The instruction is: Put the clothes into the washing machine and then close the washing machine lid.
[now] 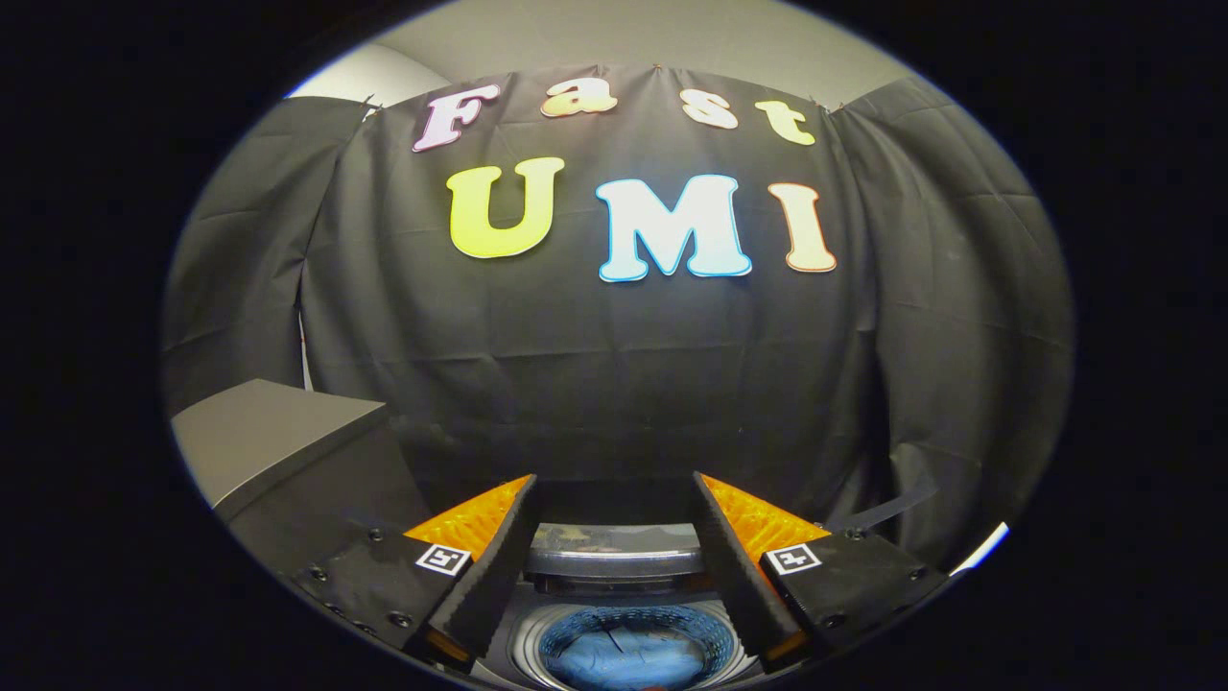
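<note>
Above, hand-held gripper [614, 499] wide, empty.

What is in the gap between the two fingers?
In the gripper view, the open washing machine drum with blue clothes inside, and its raised lid behind. The gripper holds nothing.

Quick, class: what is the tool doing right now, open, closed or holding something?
Tool: open, holding nothing; fingers spread above the washing machine's round drum, where blue cloth lies.
</note>
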The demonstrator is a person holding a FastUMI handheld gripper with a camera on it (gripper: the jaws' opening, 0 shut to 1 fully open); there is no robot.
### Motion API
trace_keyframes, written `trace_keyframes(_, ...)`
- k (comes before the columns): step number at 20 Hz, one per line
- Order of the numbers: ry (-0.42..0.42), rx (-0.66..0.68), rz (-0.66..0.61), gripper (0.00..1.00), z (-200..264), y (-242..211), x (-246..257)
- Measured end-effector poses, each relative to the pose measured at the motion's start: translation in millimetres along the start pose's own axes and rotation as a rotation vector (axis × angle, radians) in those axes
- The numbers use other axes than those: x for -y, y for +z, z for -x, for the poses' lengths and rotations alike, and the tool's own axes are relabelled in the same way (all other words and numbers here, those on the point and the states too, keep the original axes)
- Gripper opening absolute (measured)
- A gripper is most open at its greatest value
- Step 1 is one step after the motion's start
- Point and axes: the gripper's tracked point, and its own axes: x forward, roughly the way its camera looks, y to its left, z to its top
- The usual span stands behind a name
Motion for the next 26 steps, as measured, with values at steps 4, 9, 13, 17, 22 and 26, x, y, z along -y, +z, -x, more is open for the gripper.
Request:
trace_keyframes(4, 0.003, -0.017, 0.001, 0.96, 11, -12, -1)
trace_keyframes(9, 0.009, -0.075, 0.005, 0.96, 30, -46, 1)
trace_keyframes(13, 0.006, -0.099, 0.001, 0.96, 43, -68, 3)
trace_keyframes(17, 0.012, -0.109, 0.004, 0.96, 52, -75, 2)
trace_keyframes(22, 0.032, -0.060, -0.015, 0.96, 79, -54, -11)
trace_keyframes(26, 0.034, -0.005, -0.010, 0.96, 118, -29, -23)
